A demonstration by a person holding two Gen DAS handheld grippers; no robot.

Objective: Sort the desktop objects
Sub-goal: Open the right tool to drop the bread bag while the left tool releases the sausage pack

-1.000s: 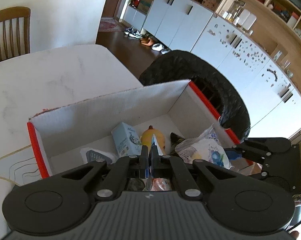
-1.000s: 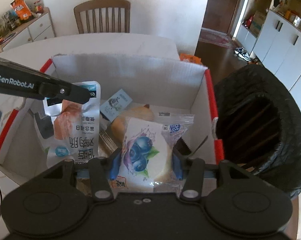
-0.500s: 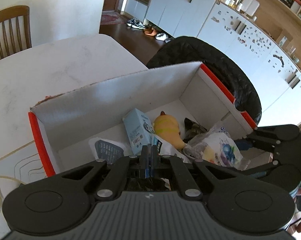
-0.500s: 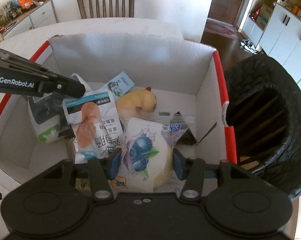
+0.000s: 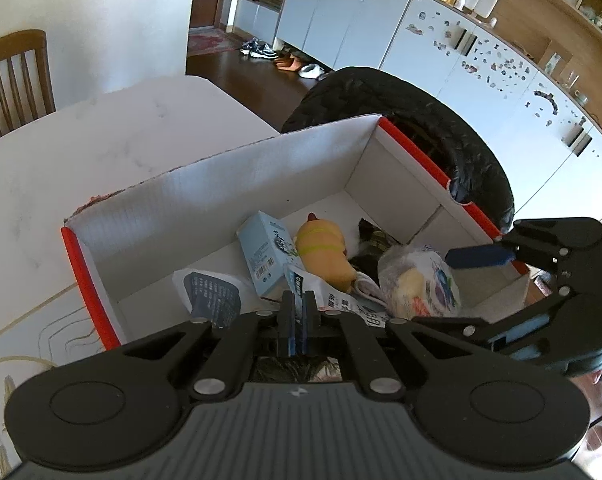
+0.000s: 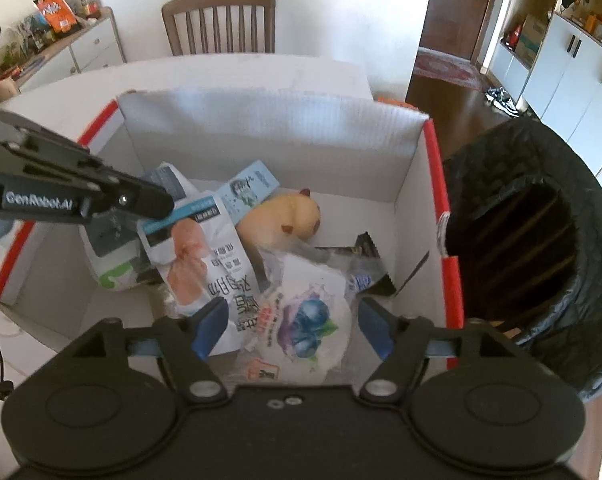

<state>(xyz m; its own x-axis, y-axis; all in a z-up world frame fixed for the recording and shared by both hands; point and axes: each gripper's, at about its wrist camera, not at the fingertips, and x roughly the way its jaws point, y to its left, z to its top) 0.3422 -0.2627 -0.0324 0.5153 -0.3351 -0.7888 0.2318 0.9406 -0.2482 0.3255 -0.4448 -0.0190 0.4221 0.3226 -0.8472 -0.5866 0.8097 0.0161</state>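
A white cardboard box [image 6: 261,140] with red edges holds several items. My left gripper [image 5: 299,312] is shut on the top edge of a white chicken snack packet [image 6: 205,256], holding it inside the box. My right gripper [image 6: 289,320] is open, with the blueberry bread packet [image 6: 305,320] lying loose between its fingers in the box; it also shows in the left wrist view [image 5: 417,284]. A yellow plush toy [image 6: 281,216], a light blue carton [image 5: 267,252] and a grey-and-white pouch [image 5: 213,294] lie in the box too.
A black bag-lined bin [image 6: 541,248] stands right of the box. The box sits on a white marble table [image 5: 81,148]. A wooden chair [image 6: 219,20] stands behind the table, cabinets [image 5: 441,60] along the far wall.
My right gripper has opened and let go of the blueberry bread packet, which now lies in the box. My left gripper has lowered the chicken packet deeper into the box.
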